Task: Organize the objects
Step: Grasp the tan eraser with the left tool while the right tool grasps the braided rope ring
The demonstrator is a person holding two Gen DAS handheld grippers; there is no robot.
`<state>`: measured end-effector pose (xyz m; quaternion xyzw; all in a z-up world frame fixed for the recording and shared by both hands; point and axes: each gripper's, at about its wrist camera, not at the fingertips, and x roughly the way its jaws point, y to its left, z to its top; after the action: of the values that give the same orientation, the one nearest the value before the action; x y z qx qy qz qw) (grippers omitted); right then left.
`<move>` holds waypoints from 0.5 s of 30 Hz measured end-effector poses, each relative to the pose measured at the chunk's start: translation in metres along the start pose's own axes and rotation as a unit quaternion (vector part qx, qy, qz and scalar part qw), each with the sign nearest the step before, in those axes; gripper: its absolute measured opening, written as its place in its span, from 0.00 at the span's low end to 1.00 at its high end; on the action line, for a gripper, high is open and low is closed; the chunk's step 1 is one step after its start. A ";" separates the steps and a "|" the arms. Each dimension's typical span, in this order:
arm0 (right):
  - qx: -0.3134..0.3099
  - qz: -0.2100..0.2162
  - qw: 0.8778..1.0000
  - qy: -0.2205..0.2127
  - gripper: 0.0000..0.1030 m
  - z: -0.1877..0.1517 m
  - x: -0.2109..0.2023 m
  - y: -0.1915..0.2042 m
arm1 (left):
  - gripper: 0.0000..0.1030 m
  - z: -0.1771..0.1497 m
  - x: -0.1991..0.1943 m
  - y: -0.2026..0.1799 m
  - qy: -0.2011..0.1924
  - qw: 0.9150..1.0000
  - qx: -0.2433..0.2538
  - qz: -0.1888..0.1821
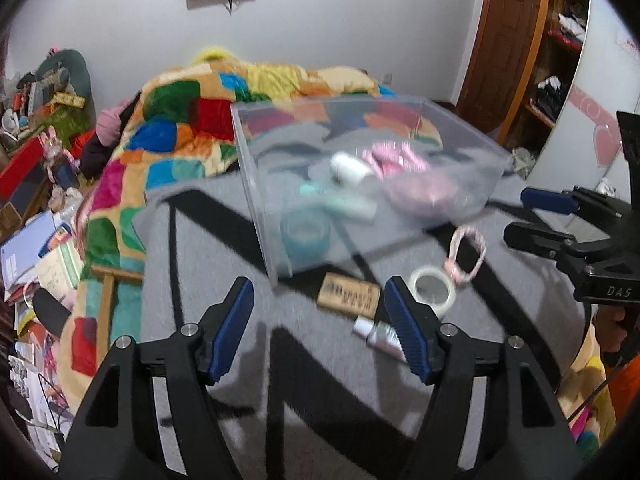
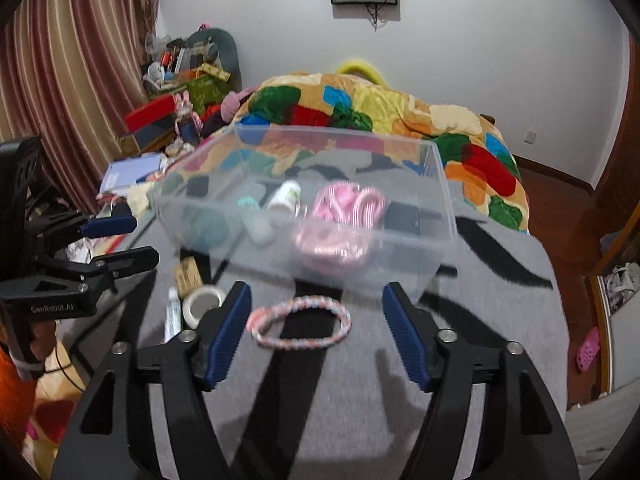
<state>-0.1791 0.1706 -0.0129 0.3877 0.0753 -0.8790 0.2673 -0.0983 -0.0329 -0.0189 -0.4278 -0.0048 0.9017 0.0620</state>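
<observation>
Both grippers hover empty over a grey, black-striped blanket (image 2: 480,320) on the bed. The right gripper (image 2: 316,328), fingers spread wide, frames a pink braided bracelet (image 2: 300,322) lying before a clear plastic bin (image 2: 436,208). The left gripper (image 1: 320,326), likewise spread, faces a wooden tag (image 1: 349,295), tape roll (image 1: 433,289) and small tube (image 1: 380,336).

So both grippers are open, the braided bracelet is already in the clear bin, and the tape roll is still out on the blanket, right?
Not quite: the bracelet is not in the bin. The right wrist view shows it lying on the grey blanket in front of the bin, between the right gripper's open fingers. The tape roll is out on the blanket, and the left gripper is open too.
</observation>
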 end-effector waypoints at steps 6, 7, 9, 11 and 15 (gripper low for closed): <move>-0.004 -0.029 0.999 0.028 0.66 -0.009 0.027 -0.008 | 0.68 -0.009 0.023 -0.001 0.039 0.999 0.000 -0.014; 0.000 -0.031 0.999 0.039 0.62 -0.009 0.035 -0.012 | 0.68 -0.007 0.025 -0.001 0.042 0.999 0.001 -0.019; 0.005 -0.032 0.998 0.061 0.55 -0.008 0.048 -0.018 | 0.68 -0.004 0.028 -0.003 0.046 0.999 0.003 -0.022; 0.010 -0.019 0.996 0.081 0.54 -0.007 0.060 -0.023 | 0.68 -0.003 0.034 -0.006 0.053 0.998 0.007 -0.022; 0.003 -0.022 0.996 0.085 0.36 -0.009 0.066 -0.023 | 0.68 -0.004 0.039 -0.014 0.052 0.998 0.023 -0.014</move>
<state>-0.2221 0.1656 -0.0680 0.4602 0.1039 -0.8485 0.2397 -0.1182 -0.0149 -0.0506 -0.4724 0.0133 0.8772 0.0847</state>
